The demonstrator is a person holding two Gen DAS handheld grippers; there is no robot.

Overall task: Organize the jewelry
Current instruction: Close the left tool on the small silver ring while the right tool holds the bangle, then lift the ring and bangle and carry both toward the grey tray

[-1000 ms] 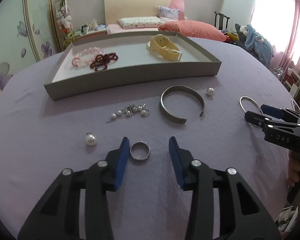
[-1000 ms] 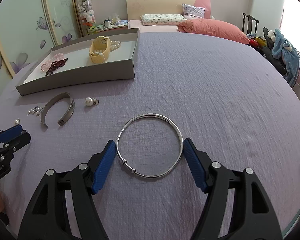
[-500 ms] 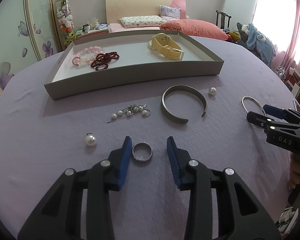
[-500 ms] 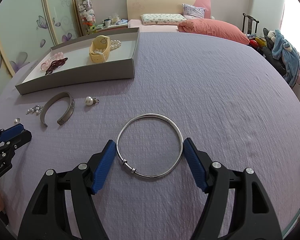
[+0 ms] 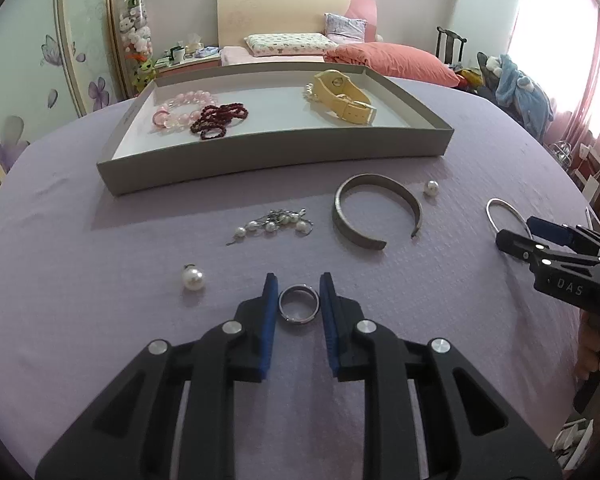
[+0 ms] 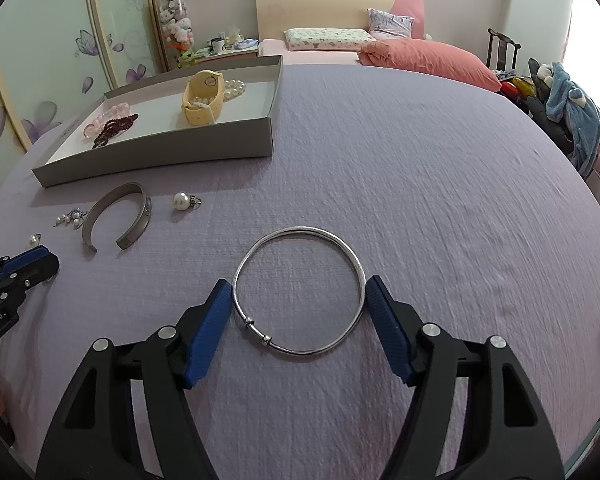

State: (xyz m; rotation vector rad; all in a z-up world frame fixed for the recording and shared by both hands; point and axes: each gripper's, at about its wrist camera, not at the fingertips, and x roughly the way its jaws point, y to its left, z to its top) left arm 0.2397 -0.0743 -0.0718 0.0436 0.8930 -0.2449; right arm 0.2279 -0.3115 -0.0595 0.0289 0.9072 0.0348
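The left gripper [image 5: 299, 292], black-framed with blue pads, points down at a lilac textured cloth [image 5: 100, 264] spread over the desk, and its jaws have just been closing around a small polished silver ring [image 5: 299, 305] that lies flat between them; the pads [image 5: 269, 296] stand right at the ring's sides, though whether they press it yet cannot be told. The right gripper [image 6: 298, 304], of the same make, sits with its jaws wide apart on either side of a thin silver wire bangle [image 6: 299, 291] with two small beads on it, the pads just beside the hoop at 9 and 3 o'clock. In the left wrist view the right gripper's body shows white lettering "DAS"; in the right wrist view the left gripper's body reads "enRobot.AI", cut off at the edge. At 12 o'clock from the ring lies a grey open metal cuff [image 5: 376, 210], and at 11 o'clock a tangle of pearl-and-chain earrings [image 5: 274, 222]; a loose white pearl drop [image 5: 192, 278] lies at 9 o'clock. Beyond them stands a shallow grey cardboard tray [image 5: 260, 160] holding a pink bead bracelet [image 5: 180, 110], a dark red bead bracelet [image 5: 218, 118] and a cream-yellow watch [image 5: 344, 98].
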